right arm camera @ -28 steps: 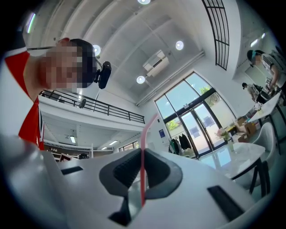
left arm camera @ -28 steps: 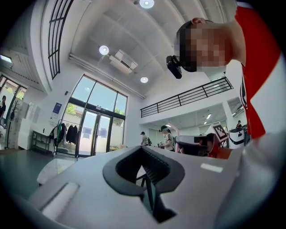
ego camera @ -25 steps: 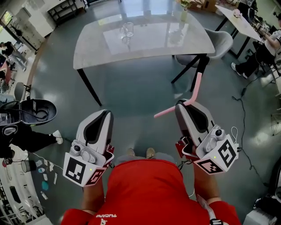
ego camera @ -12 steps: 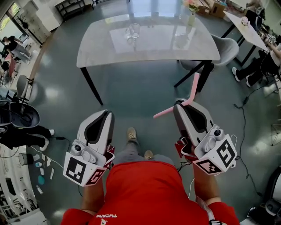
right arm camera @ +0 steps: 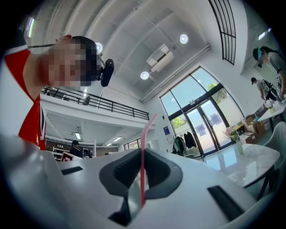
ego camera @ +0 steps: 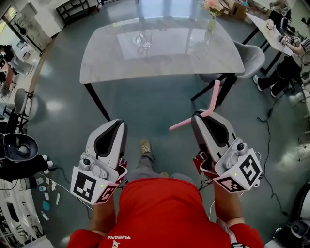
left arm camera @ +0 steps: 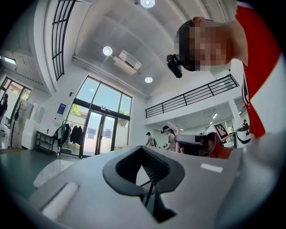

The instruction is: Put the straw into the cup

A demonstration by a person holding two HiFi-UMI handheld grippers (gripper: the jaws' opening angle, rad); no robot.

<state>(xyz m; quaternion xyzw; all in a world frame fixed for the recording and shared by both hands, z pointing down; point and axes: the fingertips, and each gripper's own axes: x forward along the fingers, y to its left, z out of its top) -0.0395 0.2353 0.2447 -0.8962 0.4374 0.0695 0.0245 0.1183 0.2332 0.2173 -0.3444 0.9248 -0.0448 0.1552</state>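
A clear glass cup (ego camera: 144,38) stands on the far side of the pale marble table (ego camera: 193,55) ahead of me. My right gripper (ego camera: 205,116) is held low, well short of the table, and is shut on a pink bendy straw (ego camera: 213,99). One end of the straw points up and the other points left. In the right gripper view the straw (right arm camera: 142,147) runs upright between the black pads of my right gripper (right arm camera: 141,172). My left gripper (ego camera: 117,130) hangs level beside it, shut and empty. In the left gripper view the pads of my left gripper (left arm camera: 144,156) meet with nothing between them.
A vase of flowers (ego camera: 211,13) stands on the table's right part. A grey chair (ego camera: 248,51) is tucked at the table's right end. People sit at another table (ego camera: 271,26) at the far right. A cable (ego camera: 269,131) trails over the floor. My shoe (ego camera: 145,146) shows between the grippers.
The view has shifted as I step towards the table; my foot has moved forward. Both grippers keep their pose, with the straw still held in the right one.
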